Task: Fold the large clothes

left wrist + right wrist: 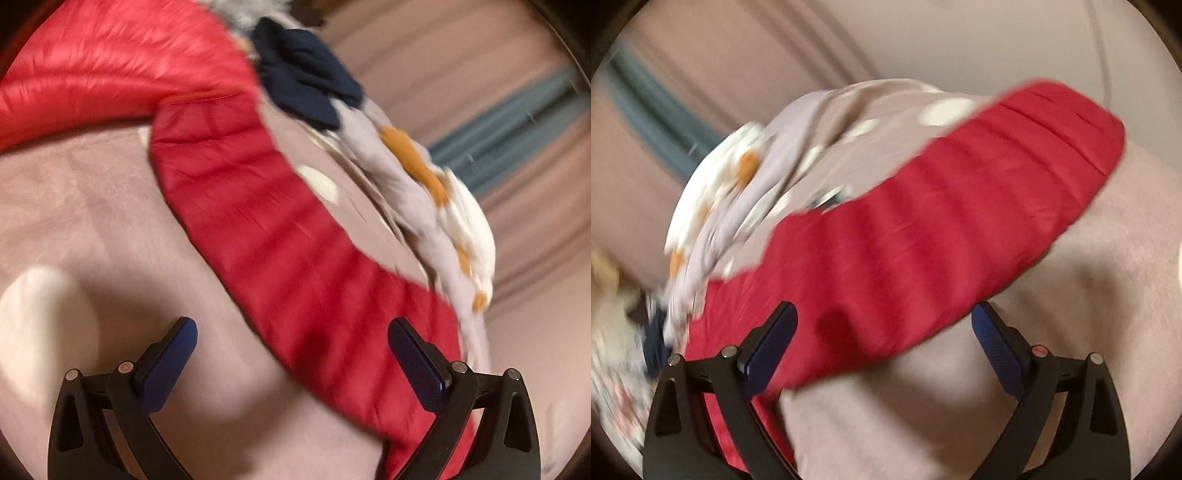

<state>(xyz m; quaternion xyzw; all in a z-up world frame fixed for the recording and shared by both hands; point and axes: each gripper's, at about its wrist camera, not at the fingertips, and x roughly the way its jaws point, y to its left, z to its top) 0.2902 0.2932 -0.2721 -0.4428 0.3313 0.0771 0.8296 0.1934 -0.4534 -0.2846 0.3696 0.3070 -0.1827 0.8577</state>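
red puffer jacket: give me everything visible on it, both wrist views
The red puffer jacket is a shiny, quilted, padded garment with stitched horizontal channels. It lies spread on a pinkish blanket, one long panel running diagonally, another bulging section at upper left in the left view. A spotted lilac cloth overlaps its far edge. Neither open gripper holds it. Blur hides zips and seams.
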